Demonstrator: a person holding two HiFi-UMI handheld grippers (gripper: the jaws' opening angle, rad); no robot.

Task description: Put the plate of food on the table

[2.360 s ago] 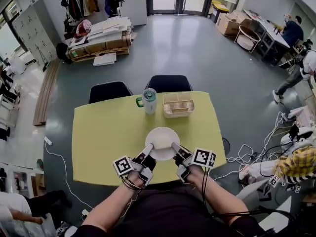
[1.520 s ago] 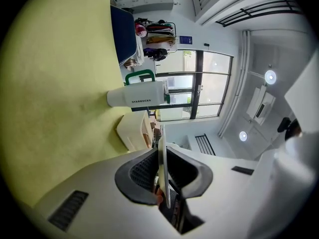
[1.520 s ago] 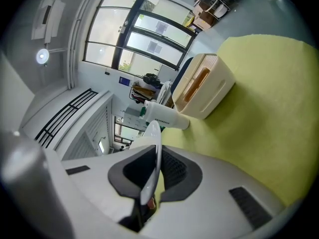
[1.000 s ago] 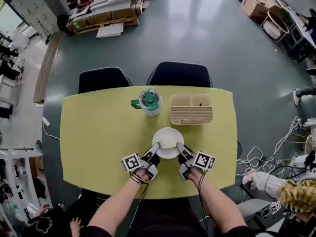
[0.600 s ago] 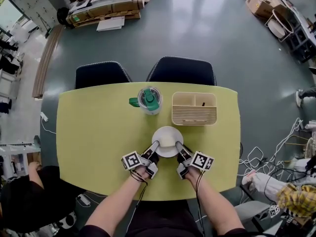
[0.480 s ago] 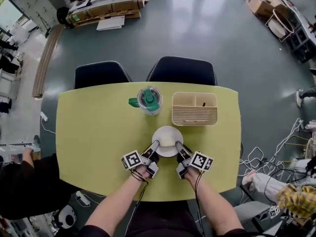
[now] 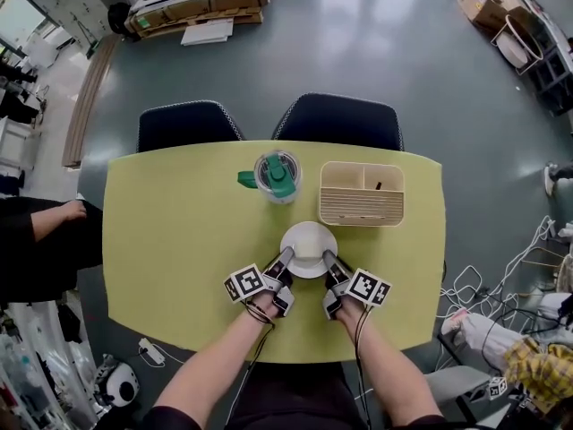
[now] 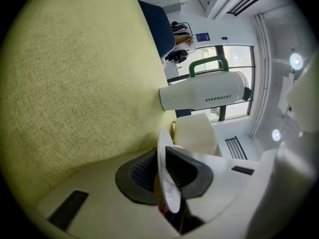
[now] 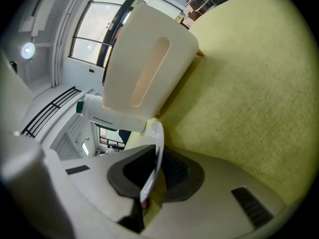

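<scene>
Holds the white plate (image 7: 309, 245) level by opposite rim edges, left gripper (image 7: 286, 257) and right gripper (image 7: 327, 259) both clamped on it for an even two-sided carry low over the yellow tabletop (image 7: 179, 240), with tumbler (image 7: 277, 176) and cream organizer (image 7: 362, 195) just ahead of the grippers, seemingly nearer them than a moment ago.

Two dark chairs (image 7: 338, 120) are standing at the far edge of the yellow table (image 7: 170, 240); the grey floor (image 7: 358, 43) is reflecting light.
</scene>
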